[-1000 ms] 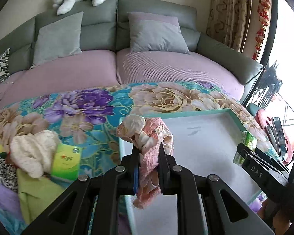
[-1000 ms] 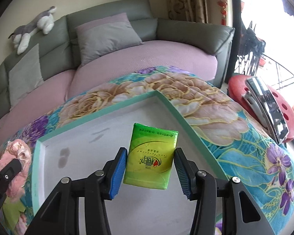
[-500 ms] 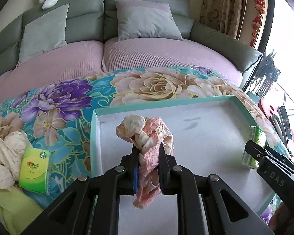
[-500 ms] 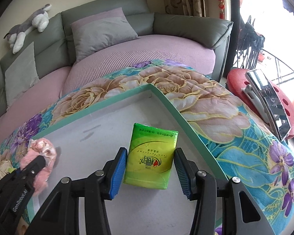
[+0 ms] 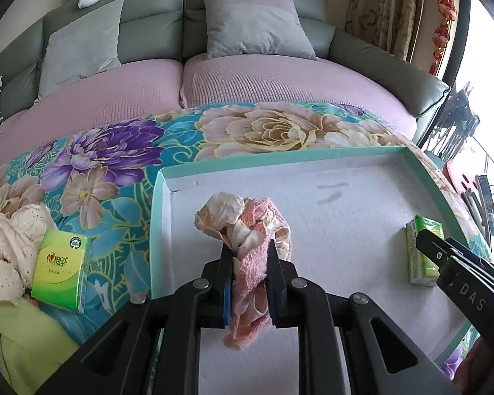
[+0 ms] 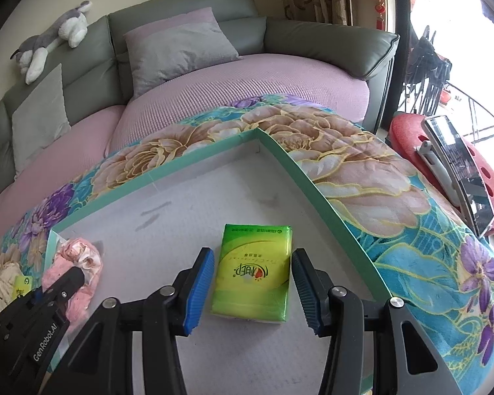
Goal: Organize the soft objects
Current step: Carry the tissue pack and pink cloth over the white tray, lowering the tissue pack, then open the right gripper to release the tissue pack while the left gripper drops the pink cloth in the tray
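Observation:
My left gripper (image 5: 247, 250) is shut on a pink and floral cloth (image 5: 247, 220) and holds it over the left part of a shallow teal-rimmed white tray (image 5: 280, 159). The cloth also shows in the right wrist view (image 6: 79, 256). My right gripper (image 6: 252, 263) is open; a green tissue pack (image 6: 253, 270) lies on the tray floor between its fingers, apart from both pads. This pack also shows in the left wrist view (image 5: 421, 250). A second green tissue pack (image 5: 61, 268) lies left of the tray.
The tray (image 6: 313, 187) sits on a floral blanket (image 5: 115, 151) in front of a grey and pink sofa (image 5: 247, 75). A cream lace cloth (image 5: 6, 247) and a yellow-green cloth (image 5: 23, 339) lie at the left. A red stool (image 6: 408, 131) with a phone stands right.
My left gripper has carried the cloth right, over the tray. My right gripper has opened and the tissue pack now lies on the tray floor.

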The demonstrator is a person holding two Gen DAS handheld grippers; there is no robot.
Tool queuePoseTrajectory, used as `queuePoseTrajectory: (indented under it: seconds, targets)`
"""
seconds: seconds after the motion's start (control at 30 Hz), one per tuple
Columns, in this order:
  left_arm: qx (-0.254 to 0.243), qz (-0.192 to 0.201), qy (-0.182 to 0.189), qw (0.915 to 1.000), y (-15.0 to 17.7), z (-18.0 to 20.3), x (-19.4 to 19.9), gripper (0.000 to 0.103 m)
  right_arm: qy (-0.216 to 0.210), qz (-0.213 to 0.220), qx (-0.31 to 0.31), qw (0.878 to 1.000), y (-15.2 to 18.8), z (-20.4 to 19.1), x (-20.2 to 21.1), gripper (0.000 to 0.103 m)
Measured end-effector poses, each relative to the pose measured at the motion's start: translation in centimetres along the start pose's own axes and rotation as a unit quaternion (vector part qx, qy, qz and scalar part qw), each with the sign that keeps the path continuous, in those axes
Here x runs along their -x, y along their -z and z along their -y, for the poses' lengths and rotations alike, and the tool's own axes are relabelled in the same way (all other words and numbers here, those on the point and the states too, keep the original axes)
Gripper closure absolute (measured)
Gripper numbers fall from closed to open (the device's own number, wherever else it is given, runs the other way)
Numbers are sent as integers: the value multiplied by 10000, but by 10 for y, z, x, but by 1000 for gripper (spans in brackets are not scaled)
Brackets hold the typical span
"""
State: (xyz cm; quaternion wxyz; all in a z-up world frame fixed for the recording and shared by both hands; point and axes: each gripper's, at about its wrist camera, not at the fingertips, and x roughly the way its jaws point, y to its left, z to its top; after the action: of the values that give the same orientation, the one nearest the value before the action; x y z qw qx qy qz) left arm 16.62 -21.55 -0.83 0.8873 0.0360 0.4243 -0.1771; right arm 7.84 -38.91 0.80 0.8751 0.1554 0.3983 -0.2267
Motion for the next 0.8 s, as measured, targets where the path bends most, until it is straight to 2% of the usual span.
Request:
queuePoseTrajectory:
  seconds: [0.27, 0.37, 0.47, 0.53, 0.6, 0.67, 0.8]
  targets:
    - [110, -59, -185, 9998, 8, -12, 6, 85, -24, -14, 69, 10000, 1, -4, 1, 51]
    - [148, -70, -143, 9998, 7, -14, 7, 81, -17, -1, 117, 9999, 1, -6, 2, 51]
    - [57, -18, -117, 9999, 6, -9, 10, 65, -14, 39, 152, 9999, 0, -7, 5, 50]
    - [27, 69, -95, 9999, 4, -7, 15, 49, 0, 49, 149, 9999, -1, -7, 6, 50]
    - [67, 130, -41, 9999, 1, -7, 20, 42, 35, 52, 151, 9999, -2, -7, 8, 47]
    - [118, 202, -4, 9997, -2, -9, 27, 35, 38, 62, 136, 9999, -3, -7, 10, 41]
    - [231, 369, -63, 9990, -8, -14, 39, 24, -7, 117, 119, 9999, -5, -6, 15, 33]
